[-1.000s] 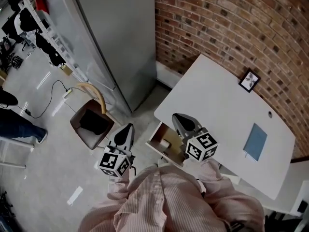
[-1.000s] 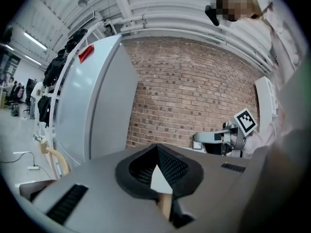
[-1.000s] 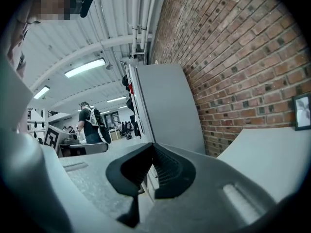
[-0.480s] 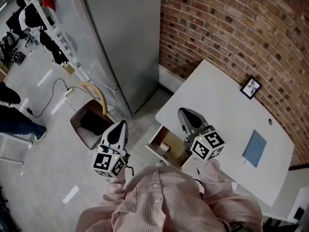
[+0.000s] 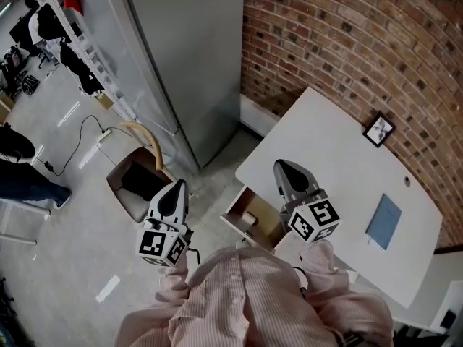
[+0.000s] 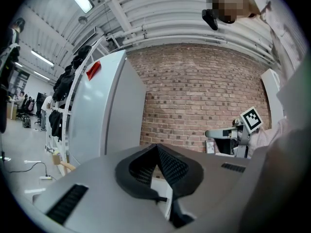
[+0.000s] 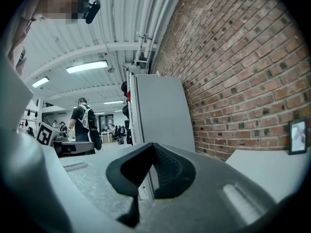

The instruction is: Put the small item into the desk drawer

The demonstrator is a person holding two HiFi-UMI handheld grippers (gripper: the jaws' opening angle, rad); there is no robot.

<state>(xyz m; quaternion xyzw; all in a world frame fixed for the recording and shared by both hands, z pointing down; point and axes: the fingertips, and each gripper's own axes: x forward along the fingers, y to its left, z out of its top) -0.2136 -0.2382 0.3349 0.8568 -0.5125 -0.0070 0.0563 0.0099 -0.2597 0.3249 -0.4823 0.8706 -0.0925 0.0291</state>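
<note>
The desk drawer [image 5: 266,225] stands pulled out from the white desk [image 5: 340,157], its wooden inside showing. A small pale item [image 5: 249,217] lies in the drawer near its left end. My right gripper [image 5: 284,167] hovers over the desk's front edge just right of the drawer, jaws shut and empty; its tips [image 7: 153,147] meet in the right gripper view. My left gripper [image 5: 177,187] hangs over the floor left of the drawer, also shut with nothing held, the jaws [image 6: 156,147] closed together in the left gripper view.
A framed picture [image 5: 380,129] and a blue notebook [image 5: 383,221] lie on the desk. A wooden chair [image 5: 137,179] stands left of the drawer beside a tall grey cabinet [image 5: 188,56]. A brick wall [image 5: 347,42] backs the desk. A person's leg [image 5: 22,183] shows at far left.
The left gripper has drifted a little to the left, away from the drawer. The right gripper holds its place over the desk edge. Both stay shut.
</note>
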